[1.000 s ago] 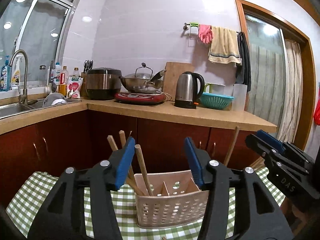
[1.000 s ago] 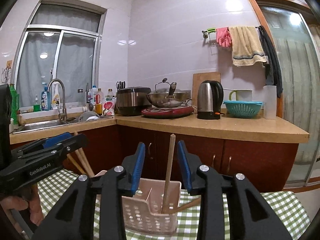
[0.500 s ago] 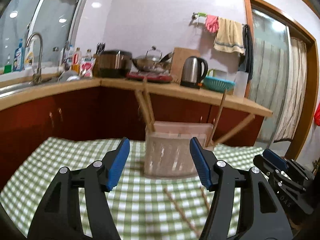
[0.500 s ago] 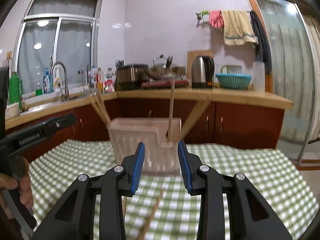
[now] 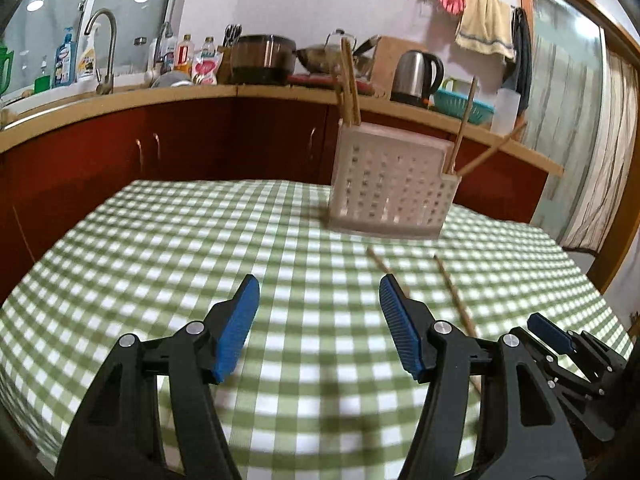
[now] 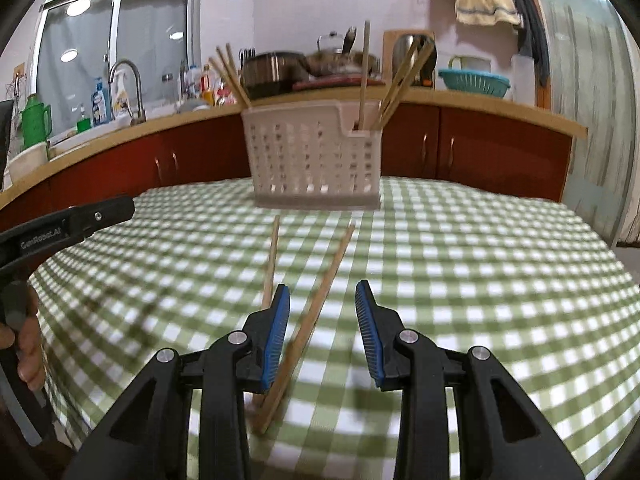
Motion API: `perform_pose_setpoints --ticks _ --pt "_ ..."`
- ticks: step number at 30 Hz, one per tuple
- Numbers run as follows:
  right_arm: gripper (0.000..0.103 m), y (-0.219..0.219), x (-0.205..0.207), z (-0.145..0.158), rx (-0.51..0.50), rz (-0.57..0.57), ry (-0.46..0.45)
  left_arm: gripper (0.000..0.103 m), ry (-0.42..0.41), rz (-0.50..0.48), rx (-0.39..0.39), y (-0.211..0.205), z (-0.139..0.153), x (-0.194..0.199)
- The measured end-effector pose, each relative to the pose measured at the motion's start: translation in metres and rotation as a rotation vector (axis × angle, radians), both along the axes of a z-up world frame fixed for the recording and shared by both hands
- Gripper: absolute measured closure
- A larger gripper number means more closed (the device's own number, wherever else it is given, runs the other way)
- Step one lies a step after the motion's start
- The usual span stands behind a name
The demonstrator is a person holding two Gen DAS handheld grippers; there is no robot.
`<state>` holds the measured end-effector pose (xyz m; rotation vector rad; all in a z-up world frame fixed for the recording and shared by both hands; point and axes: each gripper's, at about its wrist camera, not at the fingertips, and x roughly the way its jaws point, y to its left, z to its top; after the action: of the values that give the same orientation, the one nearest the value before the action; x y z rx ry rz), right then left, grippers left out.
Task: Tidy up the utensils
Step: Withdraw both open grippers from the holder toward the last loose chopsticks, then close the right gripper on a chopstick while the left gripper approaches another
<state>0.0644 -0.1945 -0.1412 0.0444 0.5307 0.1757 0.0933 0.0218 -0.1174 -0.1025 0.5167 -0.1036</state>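
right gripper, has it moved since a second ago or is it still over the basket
Yes. The right gripper has pulled back and down from the basket, which now stands farther off; two chopsticks lie near its open jaws.

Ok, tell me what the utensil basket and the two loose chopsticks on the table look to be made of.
Utensil basket: likely molded plastic, pale beige and matte, with rows of punched holes in its walls.
Loose chopsticks: probably wood or bamboo, tan and unvarnished-looking; blur hides any grain.
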Motion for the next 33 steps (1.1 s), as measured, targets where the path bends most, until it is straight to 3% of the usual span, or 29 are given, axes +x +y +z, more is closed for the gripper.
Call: perform_pose_setpoints --ticks 13,24,33 --pt "0.079 0.009 0.001 -0.020 -0.039 0.003 0.088 0.042 0.027 -0.010 0.003 -0.001 -0.013 -0.012" --pt "0.086 -0.006 -0.005 -0.024 -0.039 -0.029 0.109 0.042 0.048 -0.027 0.007 -0.012 -0.019 -0.016" --pt "0.086 -0.003 -0.011 -0.014 -0.012 -0.005 0.066 0.042 0.064 -0.030 0.012 -0.020 -0.024 -0.018"
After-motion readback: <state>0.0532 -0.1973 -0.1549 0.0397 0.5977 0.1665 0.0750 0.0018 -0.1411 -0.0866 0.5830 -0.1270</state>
